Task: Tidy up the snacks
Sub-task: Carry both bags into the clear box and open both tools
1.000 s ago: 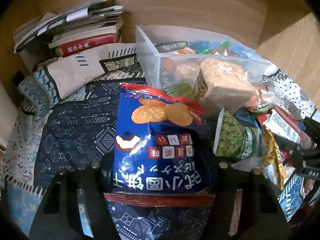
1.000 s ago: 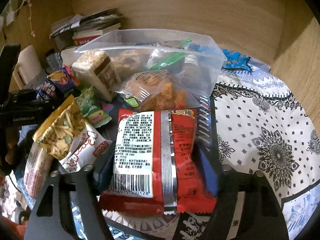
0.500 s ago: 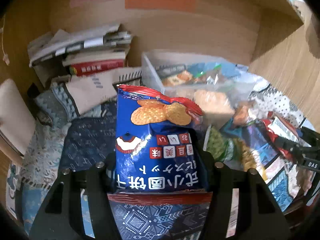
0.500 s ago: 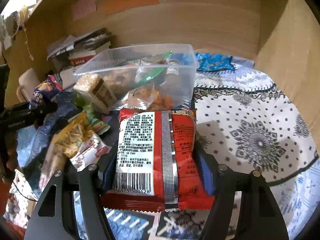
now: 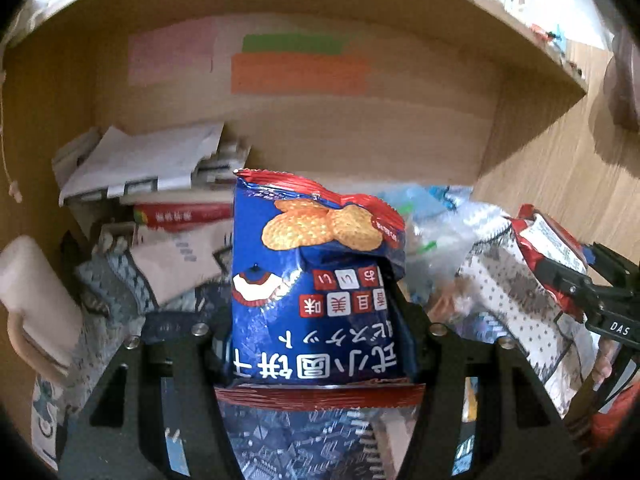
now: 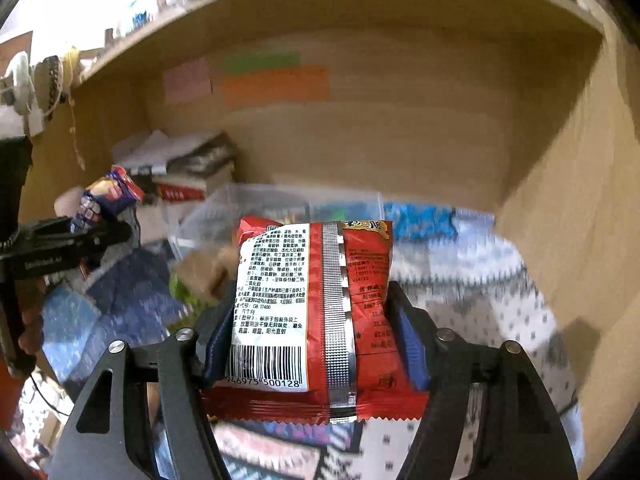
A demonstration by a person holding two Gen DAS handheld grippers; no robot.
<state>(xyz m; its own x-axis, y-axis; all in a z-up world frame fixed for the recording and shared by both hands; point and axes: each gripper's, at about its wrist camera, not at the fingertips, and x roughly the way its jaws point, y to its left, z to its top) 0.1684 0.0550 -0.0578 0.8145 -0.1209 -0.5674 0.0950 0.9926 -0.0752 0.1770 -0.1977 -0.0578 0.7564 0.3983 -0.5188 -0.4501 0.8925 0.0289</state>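
My left gripper (image 5: 316,340) is shut on a blue cracker bag (image 5: 316,280) and holds it up above the patterned cloth. My right gripper (image 6: 312,336) is shut on a red snack packet (image 6: 316,304), back side with barcode facing the camera, lifted above the cloth. A clear plastic bin (image 6: 276,208) with snacks stands behind, against the wooden back wall; it shows blurred in the left wrist view (image 5: 436,216). The right gripper and red packet (image 5: 552,248) appear at the right of the left wrist view. The left gripper and blue bag (image 6: 108,196) appear at the left of the right wrist view.
A stack of books and papers (image 5: 160,176) lies at the back left. Loose snack packets (image 6: 196,276) lie in front of the bin. Wooden walls (image 6: 560,208) close the back and right. Coloured sticky notes (image 5: 296,68) are on the back wall.
Both grippers have risen with their packets, tilting up so more of the back wall and shelf shows. The bin and loose snacks now sit lower and farther.
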